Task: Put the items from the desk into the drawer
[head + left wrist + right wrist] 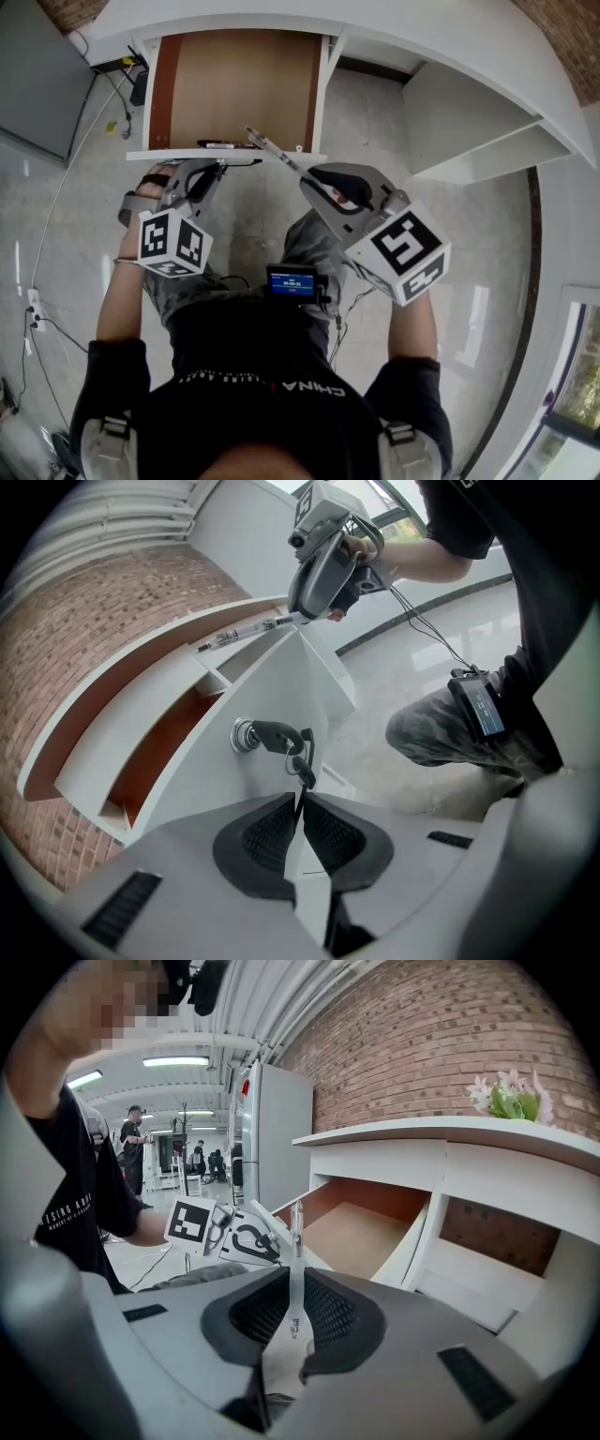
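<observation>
The drawer (239,84) is open at the top middle of the head view. It is brown inside.

The right gripper (305,176) holds a thin pen (272,150). Its jaws are almost closed and pinch the pen near its low end. In the head view the pen is a long slanted line. It runs from the gripper up and to the left, and its far end is over the white front edge of the drawer. In the right gripper view the pen (296,1241) stands straight up in the middle of the frame, between the two dark pads. It points away from the right gripper (296,1283) and toward the open drawer (366,1232).

A black pen (217,144) lies flat inside the drawer, just behind the front edge. It lies along that edge, left to right.

The left gripper (300,803) is at the drawer front, left of the other one. Its jaws are nearly together. A small key (302,757) hangs from the lock, and its thin end seems to be pinched between the pads.
</observation>
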Motion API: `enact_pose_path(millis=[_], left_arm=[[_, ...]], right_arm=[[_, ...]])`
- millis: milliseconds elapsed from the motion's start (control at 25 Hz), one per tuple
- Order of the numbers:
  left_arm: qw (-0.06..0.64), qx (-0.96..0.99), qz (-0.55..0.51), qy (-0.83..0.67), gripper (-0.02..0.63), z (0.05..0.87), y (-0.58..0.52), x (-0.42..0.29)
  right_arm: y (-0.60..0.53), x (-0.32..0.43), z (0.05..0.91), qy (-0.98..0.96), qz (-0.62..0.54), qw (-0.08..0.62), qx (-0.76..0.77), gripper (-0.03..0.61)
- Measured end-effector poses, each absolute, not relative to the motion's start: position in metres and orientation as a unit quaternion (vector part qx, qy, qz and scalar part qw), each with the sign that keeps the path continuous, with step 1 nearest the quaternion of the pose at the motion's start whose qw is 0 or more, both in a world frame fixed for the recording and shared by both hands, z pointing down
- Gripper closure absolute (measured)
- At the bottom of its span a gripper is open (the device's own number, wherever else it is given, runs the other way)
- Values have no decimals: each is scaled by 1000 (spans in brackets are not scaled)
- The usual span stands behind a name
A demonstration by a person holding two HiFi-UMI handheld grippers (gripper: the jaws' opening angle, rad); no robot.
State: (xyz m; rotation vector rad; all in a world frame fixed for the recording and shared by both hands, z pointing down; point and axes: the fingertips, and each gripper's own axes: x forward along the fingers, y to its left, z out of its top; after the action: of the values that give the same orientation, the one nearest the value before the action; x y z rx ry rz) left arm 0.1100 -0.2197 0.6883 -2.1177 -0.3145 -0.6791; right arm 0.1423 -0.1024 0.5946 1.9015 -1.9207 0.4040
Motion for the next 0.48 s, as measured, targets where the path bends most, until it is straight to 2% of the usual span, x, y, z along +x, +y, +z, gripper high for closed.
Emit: enact_pose_path(millis=[480], left_arm=[[450,-846,-263,-111,578,699,-221,112]], right_arm=[[-103,137,609,-691,159,199,677,523]])
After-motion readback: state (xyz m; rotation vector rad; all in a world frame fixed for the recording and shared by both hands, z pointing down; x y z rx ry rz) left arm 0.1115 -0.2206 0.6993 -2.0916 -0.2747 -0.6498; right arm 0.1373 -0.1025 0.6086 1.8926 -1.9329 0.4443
